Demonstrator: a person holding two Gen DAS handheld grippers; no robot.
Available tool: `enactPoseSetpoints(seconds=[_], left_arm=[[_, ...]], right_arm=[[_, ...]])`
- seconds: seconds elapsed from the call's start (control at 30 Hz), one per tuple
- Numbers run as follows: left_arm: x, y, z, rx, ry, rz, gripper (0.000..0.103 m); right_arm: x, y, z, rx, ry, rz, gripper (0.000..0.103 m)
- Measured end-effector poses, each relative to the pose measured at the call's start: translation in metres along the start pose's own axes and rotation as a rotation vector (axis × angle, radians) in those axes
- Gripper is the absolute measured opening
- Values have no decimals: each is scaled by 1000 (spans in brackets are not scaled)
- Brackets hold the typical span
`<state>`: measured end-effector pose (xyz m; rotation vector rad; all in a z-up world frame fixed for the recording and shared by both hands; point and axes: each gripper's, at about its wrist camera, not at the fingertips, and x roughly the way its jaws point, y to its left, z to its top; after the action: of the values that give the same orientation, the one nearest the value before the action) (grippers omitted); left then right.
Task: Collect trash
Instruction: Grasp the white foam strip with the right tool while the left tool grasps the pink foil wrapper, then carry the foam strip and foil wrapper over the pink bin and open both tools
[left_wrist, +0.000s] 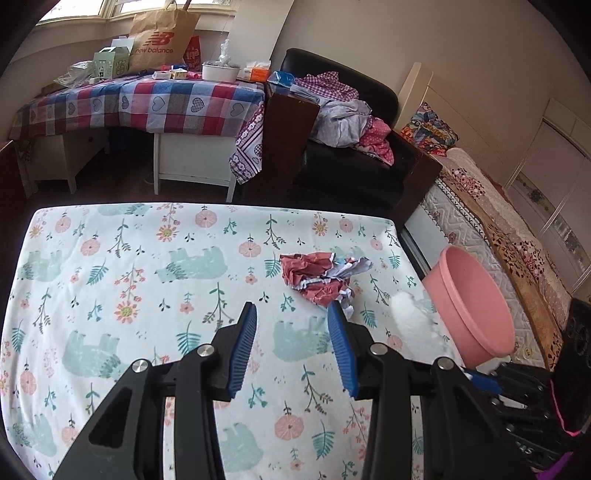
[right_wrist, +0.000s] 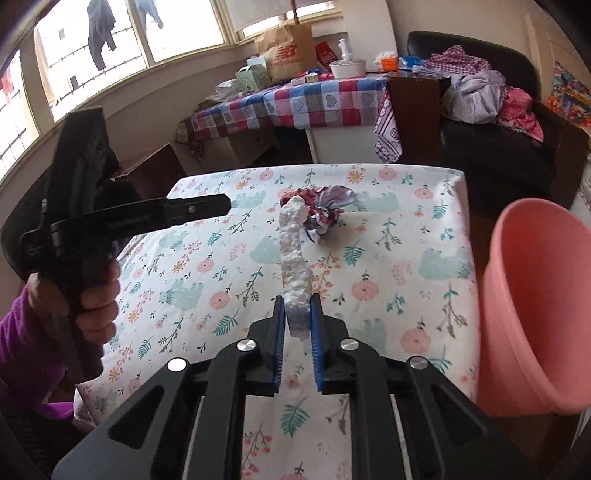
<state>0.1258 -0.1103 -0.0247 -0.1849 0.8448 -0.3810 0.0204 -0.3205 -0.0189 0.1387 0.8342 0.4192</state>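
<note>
Floral tablecloth: right tool pinches lumpy white foam.

- The table cover looks like soft matt cloth, printed with flowers and bears.
- The foam strip is white, rough and crumbly-grained.
- The crumpled wrapper is creased paper, red and white.
- The pink basin is smooth plastic with a dull sheen.
- The right gripper and left gripper have matt black plastic arms, ribbed blue pads and shiny metal pins.
</note>
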Motion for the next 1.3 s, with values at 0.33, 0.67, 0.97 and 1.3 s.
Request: enactPoseSetpoints(seconds=[0.33, 0.67, 0.97, 1.3], left_arm=[[67, -8, 22, -4, 39, 46, 38], [77, -6, 15, -45, 43, 40, 17], [24, -19, -6, -48, 0, -11, 14], [-23, -71, -19, 31, -35, -82, 14]], right_arm=[[-25, -26, -20, 73, -27, -60, 13], [-20, -21, -18, 73, -25, -57, 13], [-28, -9, -20, 60, -43, -61, 13], [-54, -15, -23, 86, -94, -121, 13]])
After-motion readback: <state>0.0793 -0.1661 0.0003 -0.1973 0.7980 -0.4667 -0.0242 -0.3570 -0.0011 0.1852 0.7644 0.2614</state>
